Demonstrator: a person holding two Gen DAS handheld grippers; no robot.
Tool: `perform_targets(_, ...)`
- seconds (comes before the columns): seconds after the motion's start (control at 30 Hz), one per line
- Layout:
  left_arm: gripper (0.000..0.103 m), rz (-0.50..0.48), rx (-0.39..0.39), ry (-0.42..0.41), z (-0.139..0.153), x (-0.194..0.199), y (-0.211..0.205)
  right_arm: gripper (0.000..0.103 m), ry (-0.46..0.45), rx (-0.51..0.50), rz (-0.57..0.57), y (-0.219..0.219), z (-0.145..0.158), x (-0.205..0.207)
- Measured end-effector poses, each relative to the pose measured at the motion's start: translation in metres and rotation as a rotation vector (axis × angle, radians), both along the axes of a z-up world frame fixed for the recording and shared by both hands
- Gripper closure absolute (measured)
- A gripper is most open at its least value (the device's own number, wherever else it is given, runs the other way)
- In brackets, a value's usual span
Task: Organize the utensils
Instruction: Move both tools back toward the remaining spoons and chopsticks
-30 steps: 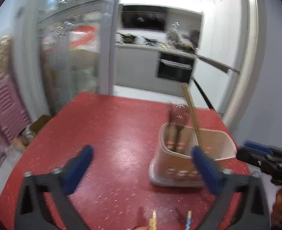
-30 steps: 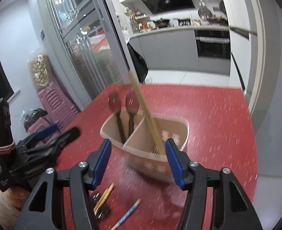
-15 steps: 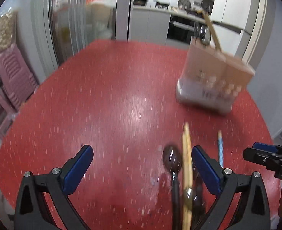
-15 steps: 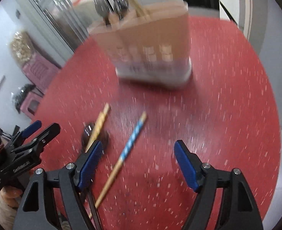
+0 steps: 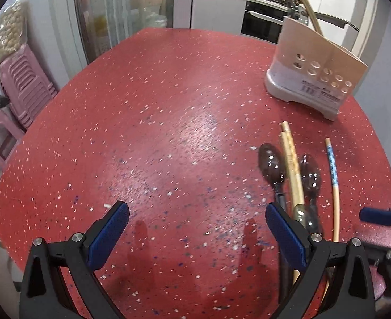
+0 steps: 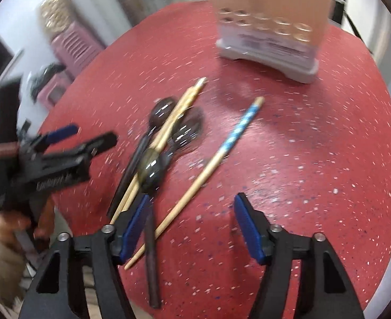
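On the red table [image 5: 168,122], loose utensils [image 6: 168,133] beside the caddy [image 5: 317,79].

bare table [image 5: 152,138] left, utensil pile [image 5: 291,170] and holder [image 5: 315,74] right

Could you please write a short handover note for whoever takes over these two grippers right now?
Left gripper: open, empty, over bare table.
Right gripper: empty, jaws closing on nothing.
On the table: two dark spoons, a chopstick pair across them, one blue-patterned chopstick apart.
Holder already has some utensils.
Left: move loose pieces into the holder.
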State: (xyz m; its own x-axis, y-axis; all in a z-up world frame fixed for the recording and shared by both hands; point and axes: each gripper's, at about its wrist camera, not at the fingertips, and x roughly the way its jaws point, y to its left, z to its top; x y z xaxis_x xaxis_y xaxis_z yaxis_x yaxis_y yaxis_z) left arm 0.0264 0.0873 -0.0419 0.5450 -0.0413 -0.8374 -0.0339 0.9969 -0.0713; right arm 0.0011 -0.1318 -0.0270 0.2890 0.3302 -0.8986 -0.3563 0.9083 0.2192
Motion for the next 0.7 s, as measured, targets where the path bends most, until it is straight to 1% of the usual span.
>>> perform_targets(0.13, 0.0, 0.01, 0.003, 0.01, -0.003, -0.006, 0.007, 0.053, 0.006, -0.028, 0.077, 0.017, -0.005, -0.01)
perform_targets(0.33, 0.0, 0.002, -0.007, 0.012, 0.001, -0.002, 0.006, 0.062, -0.003, -0.088, 0.156, 0.036, -0.008, -0.016)
perform_targets(0.43, 0.0, -0.016, 0.0, 0.016, 0.002, -0.001, 0.0, 0.067, -0.013, -0.139, 0.171, 0.044, -0.012, -0.016)
perform_targets(0.6, 0.0, -0.054, 0.007, 0.034, 0.001, 0.003, -0.013, 0.073, -0.039, -0.208, 0.196, 0.054, -0.013, -0.019)
perform_targets(0.67, 0.0, -0.067, 0.005, 0.04, 0.001, 0.003, -0.018, 0.077, -0.042, -0.214, 0.191, 0.057, -0.013, -0.02)
perform_targets(0.7, 0.0, -0.075, 0.003, 0.042, 0.001, 0.003, -0.02, 0.082, -0.042, -0.214, 0.184, 0.056, -0.013, -0.019)
